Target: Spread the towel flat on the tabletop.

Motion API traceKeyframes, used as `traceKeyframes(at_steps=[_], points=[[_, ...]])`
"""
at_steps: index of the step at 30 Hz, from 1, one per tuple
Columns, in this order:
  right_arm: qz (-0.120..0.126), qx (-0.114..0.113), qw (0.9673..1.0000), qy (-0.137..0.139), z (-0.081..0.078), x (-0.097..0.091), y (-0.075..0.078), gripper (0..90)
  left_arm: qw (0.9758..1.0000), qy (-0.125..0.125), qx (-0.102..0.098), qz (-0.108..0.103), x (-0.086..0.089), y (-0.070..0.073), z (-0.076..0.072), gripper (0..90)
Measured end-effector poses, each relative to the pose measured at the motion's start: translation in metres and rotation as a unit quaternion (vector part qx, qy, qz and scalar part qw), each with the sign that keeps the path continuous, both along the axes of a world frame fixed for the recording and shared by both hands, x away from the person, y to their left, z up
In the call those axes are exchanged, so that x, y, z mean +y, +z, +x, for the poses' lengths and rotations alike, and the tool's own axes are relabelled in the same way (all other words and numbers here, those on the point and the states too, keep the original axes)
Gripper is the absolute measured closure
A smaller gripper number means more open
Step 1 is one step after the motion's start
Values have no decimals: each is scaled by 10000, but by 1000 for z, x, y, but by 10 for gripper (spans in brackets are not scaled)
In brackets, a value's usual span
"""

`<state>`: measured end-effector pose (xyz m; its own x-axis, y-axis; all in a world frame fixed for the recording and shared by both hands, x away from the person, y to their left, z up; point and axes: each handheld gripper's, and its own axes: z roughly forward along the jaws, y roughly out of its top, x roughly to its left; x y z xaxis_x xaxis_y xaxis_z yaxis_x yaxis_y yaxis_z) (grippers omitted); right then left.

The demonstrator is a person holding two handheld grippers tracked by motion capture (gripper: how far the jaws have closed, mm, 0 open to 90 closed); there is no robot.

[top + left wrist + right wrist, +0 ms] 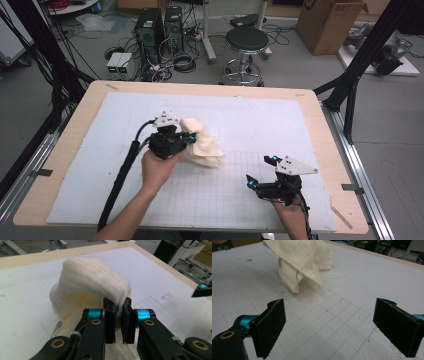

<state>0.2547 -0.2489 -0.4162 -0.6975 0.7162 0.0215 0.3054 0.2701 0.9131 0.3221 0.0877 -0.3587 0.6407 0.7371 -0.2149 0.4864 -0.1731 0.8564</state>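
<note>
Tongs on our left (119, 305) pinch the cream cloth (202, 142); our right tongs (329, 327) gape empty, with the cloth lying ahead, leftward on the worktop (250, 120).

This is a lab or robotics workroom. Beyond the tabletop (60, 150), on the far side from the tongs, two computer towers (159, 27) stand on the bare floor amid tangled cables (175, 62), beside a round stool (246, 42), a cardboard box (330, 22) and black frame struts (365, 55).
</note>
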Motion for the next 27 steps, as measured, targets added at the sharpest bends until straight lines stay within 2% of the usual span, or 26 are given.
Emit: traceKeyframes(at_steps=[2,5,6,7,8,10,14,16,18,21,22,23,27], points=[[3,0,10000,-22,0,-1,-1,106,9999,-56,130,-46,-11,-10,-2,828],[-28,25,10000,-39,-1,-2,-2,105,9993,-54,299,196,-23,-27,2,822],[-30,25,10000,-27,-2,-2,-2,105,9991,-33,380,195,-25,-32,4,820],[-26,10,10000,-15,-1,-1,-2,106,9989,13,454,120,-26,-37,5,818],[-53,37,10000,-3,-1,0,-3,106,9985,39,530,141,-25,-41,7,816],[-78,29,10000,23,0,1,-4,106,9977,52,585,325,-26,-48,10,814],[-238,135,9996,111,3,8,-6,111,9971,107,673,326,-26,-58,12,800],[-276,178,9993,205,5,11,-7,159,9967,56,720,356,-25,-62,13,769],[-339,145,9990,268,8,13,-6,195,9975,16,664,252,-23,-61,13,703],[-417,178,9984,330,15,17,-4,301,9987,-132,481,125,-16,-53,10,580],[-426,223,9983,338,18,19,-3,364,9990,-159,396,110,-13,-49,9,556],[-491,218,9977,403,22,21,-3,417,9994,-160,308,77,-9,-46,7,545],[-740,321,9955,488,37,32,-4,527,9999,-47,103,44,11,-38,5,542]])
